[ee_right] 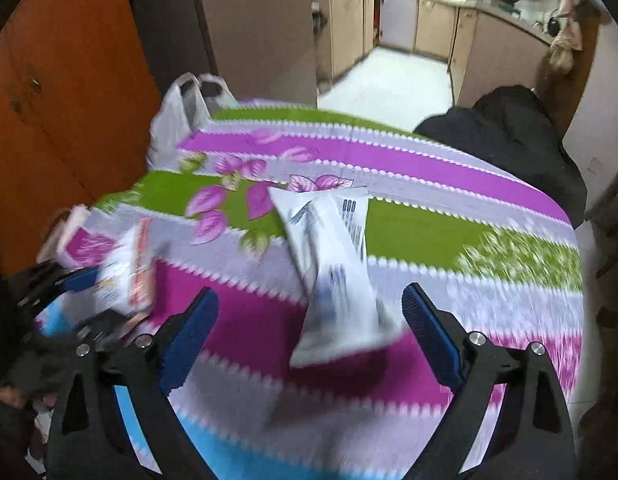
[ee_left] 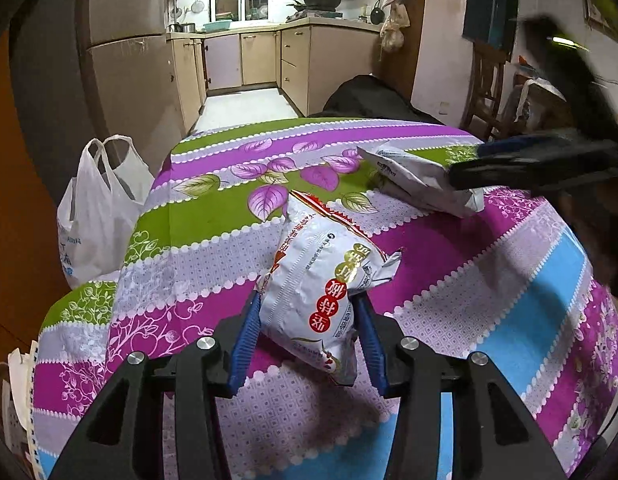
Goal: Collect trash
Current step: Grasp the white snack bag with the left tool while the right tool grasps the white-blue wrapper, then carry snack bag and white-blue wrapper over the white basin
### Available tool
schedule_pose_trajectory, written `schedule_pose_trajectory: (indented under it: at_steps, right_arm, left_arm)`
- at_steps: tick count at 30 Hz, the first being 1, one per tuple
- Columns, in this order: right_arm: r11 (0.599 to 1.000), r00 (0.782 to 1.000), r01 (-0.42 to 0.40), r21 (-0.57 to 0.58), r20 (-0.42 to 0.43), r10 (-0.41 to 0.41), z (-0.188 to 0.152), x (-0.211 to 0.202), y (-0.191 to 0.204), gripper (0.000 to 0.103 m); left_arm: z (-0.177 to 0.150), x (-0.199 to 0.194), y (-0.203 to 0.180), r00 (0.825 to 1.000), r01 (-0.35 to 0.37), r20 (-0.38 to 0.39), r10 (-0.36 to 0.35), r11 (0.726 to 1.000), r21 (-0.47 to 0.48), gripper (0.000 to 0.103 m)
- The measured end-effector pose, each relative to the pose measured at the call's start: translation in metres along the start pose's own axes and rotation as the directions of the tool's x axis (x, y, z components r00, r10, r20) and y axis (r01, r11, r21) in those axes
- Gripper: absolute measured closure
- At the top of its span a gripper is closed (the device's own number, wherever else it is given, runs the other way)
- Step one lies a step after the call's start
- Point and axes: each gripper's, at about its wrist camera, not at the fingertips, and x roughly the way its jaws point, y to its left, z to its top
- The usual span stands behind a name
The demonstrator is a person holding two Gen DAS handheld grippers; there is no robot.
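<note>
A white snack packet (ee_left: 321,276) with red and gold print is tilted just above the patterned tablecloth (ee_left: 489,264). My left gripper (ee_left: 309,300) is shut on it, and its blue pads dent both sides. A longer white wrapper (ee_left: 417,176) lies further back on the right. In the right wrist view this wrapper (ee_right: 337,264) lies between the wide-apart fingers of my right gripper (ee_right: 311,294). That gripper is open and its pads are clear of the wrapper. The left gripper with its packet (ee_right: 127,272) shows blurred at the left.
A white plastic carrier bag (ee_left: 97,208) stands with its handles up off the table's far left edge. Something dark and draped (ee_left: 369,96) sits beyond the far edge. Kitchen cabinets and floor lie behind. A brown door (ee_right: 69,100) is on the left.
</note>
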Motion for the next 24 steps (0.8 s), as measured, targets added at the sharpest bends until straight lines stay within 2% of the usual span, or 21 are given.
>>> schedule_pose_trajectory:
  at_steps: [6, 9, 11, 13, 17, 24]
  right_arm:
    - [0.996, 0.994, 0.074, -0.050, -0.071, -0.078, 0.009, 0.036, 0.004, 0.016]
    - [0.994, 0.992, 0.091, -0.062, -0.084, -0.096, 0.009, 0.044, 0.009, 0.028]
    - [0.992, 0.989, 0.105, -0.062, -0.093, -0.111, 0.008, 0.047, 0.010, 0.047]
    - [0.990, 0.987, 0.126, -0.058, -0.098, -0.131, 0.005, 0.049, 0.009, 0.056]
    - [0.987, 0.984, 0.159, -0.037, -0.080, -0.161, -0.001, 0.044, 0.008, 0.066]
    - [0.988, 0.988, 0.154, 0.025, 0.014, -0.154, -0.026, 0.017, 0.011, 0.072]
  left_arm:
    - [0.000, 0.002, -0.001, 1.000, -0.009, 0.004, 0.009, 1.000, 0.005, 0.055]
    - [0.000, 0.002, -0.002, 1.000, -0.010, 0.006, 0.010, 1.000, 0.007, 0.055]
    - [0.000, 0.002, -0.001, 1.000, -0.006, 0.006, 0.006, 1.000, 0.002, 0.055]
    - [-0.001, 0.003, 0.000, 1.000, -0.005, 0.004, 0.005, 1.000, -0.001, 0.055]
    - [-0.002, 0.002, -0.002, 1.000, -0.010, 0.003, 0.010, 1.000, -0.003, 0.055]
    - [-0.004, 0.001, -0.002, 1.000, -0.016, 0.006, 0.016, 1.000, -0.019, 0.055]
